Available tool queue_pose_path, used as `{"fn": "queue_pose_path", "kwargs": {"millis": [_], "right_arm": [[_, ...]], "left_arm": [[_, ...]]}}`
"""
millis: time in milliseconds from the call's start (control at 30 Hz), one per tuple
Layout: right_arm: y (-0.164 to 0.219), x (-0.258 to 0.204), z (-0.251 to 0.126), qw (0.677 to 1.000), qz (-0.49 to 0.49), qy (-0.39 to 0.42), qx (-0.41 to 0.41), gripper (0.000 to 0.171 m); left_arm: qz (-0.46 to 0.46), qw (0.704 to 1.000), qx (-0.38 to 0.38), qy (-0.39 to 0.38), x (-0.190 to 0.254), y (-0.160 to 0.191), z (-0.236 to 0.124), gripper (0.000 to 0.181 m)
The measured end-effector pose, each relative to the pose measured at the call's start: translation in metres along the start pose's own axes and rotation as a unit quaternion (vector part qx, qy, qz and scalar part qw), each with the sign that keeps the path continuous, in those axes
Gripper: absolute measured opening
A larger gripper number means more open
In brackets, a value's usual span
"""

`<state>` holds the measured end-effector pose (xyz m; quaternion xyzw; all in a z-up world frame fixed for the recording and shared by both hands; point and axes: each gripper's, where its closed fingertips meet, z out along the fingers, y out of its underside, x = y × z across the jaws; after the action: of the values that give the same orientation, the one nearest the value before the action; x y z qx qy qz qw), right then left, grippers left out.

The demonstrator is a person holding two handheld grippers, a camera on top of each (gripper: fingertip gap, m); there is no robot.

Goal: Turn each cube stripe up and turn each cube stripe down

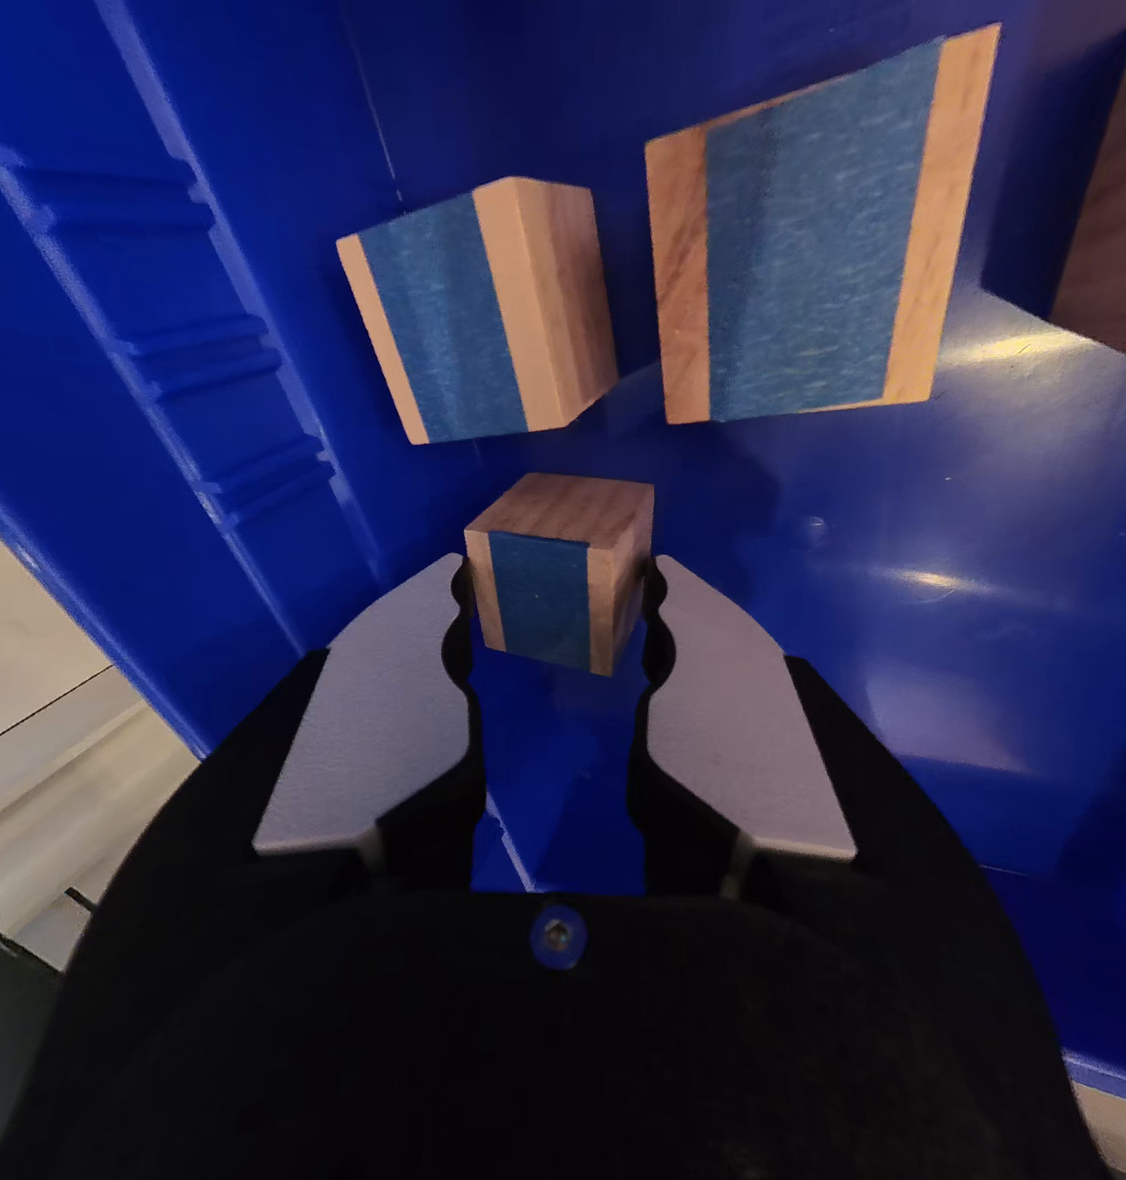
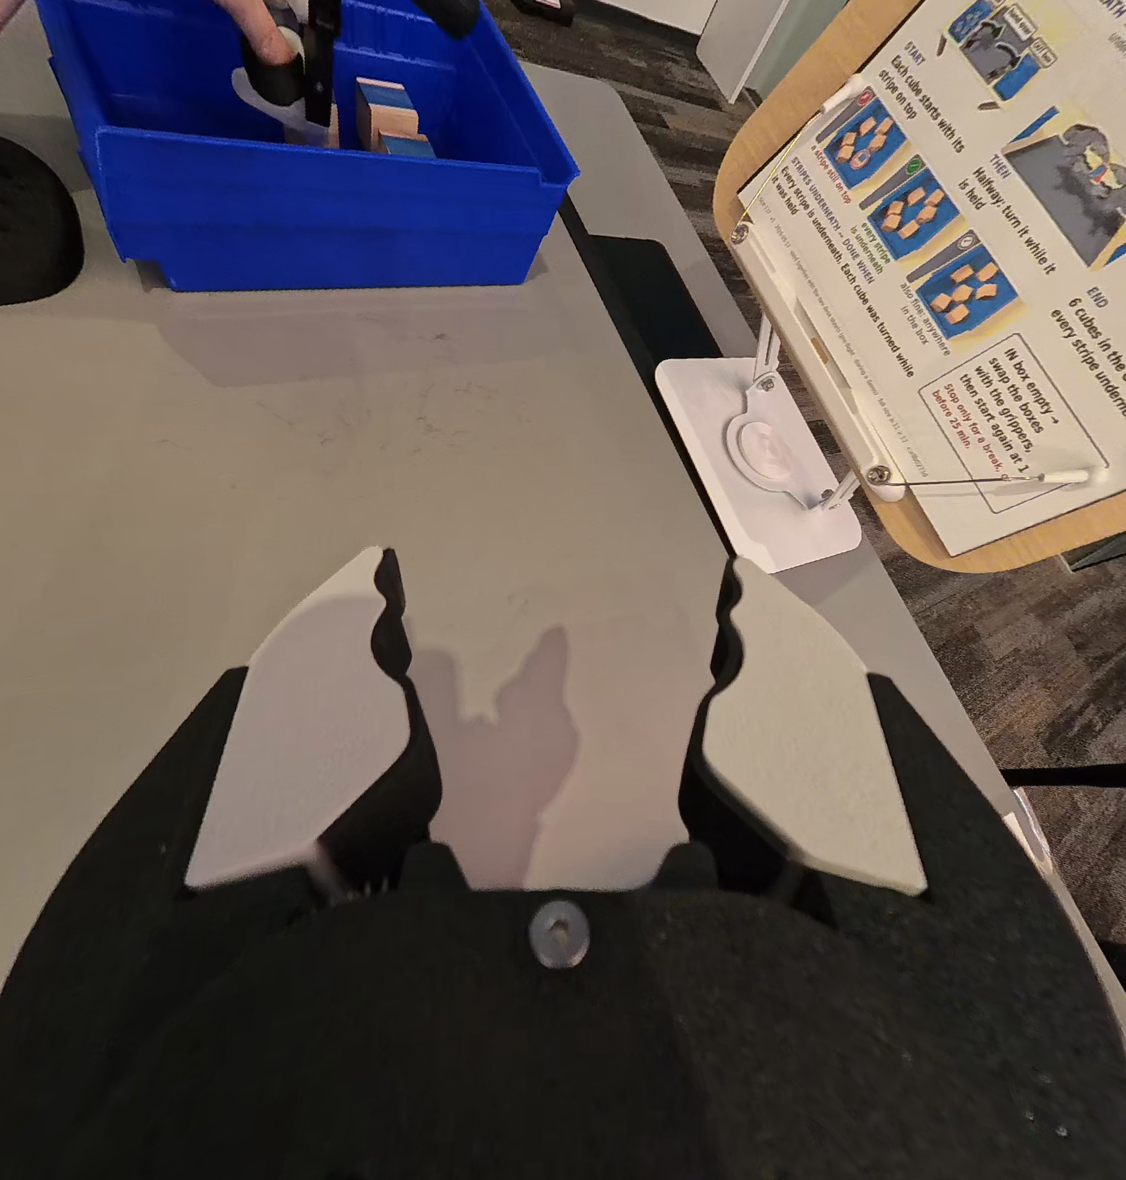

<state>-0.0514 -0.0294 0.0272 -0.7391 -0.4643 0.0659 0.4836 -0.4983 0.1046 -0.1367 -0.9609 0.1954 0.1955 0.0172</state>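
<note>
In the left wrist view my left gripper [image 1: 557, 574] is inside the blue bin [image 1: 164, 319]. It is shut on a small wooden cube [image 1: 557, 600], with one fingertip on each side. The cube's blue tape stripe faces the camera. Beyond it, two more wooden cubes, one in the middle [image 1: 477, 313] and one to the right [image 1: 816, 236], rest on the bin floor with their stripes showing. My right gripper [image 2: 560, 568] is open and empty above the grey table [image 2: 292, 479]. In the right wrist view the left gripper [image 2: 292, 96] reaches into the bin [image 2: 330, 198] beside cubes [image 2: 388, 121].
A dark wooden block [image 1: 1109, 191] sits at the right edge of the left wrist view. A printed instruction sheet on a white stand [image 2: 765, 447] is off the table's right edge. A dark rounded object [image 2: 17, 223] lies left of the bin. A hand [image 2: 254, 25] holds the left gripper.
</note>
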Motion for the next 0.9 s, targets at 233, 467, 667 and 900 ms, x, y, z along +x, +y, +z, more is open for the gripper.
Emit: {"fn": "queue_pose_path", "kwargs": {"millis": [233,467,667,900], "right_arm": [[0.006,-0.001,0.004,1.0,0.0,-0.006,-0.014,0.093],[0.01,-0.001,0.006,1.0,0.002,-0.009,-0.023,0.093],[0.013,0.0,0.008,1.0,0.003,-0.01,-0.029,0.093],[-0.001,-0.007,0.015,1.0,-0.013,-0.007,0.001,0.089]], "left_arm": [[0.017,0.997,0.018,0.075,0.025,-0.003,-0.013,0.048],[0.033,0.974,0.078,0.208,0.062,-0.016,-0.039,0.048],[0.018,0.932,0.151,0.33,0.062,-0.011,-0.082,0.048],[0.055,0.831,0.314,0.456,0.067,-0.001,-0.181,0.047]]}}
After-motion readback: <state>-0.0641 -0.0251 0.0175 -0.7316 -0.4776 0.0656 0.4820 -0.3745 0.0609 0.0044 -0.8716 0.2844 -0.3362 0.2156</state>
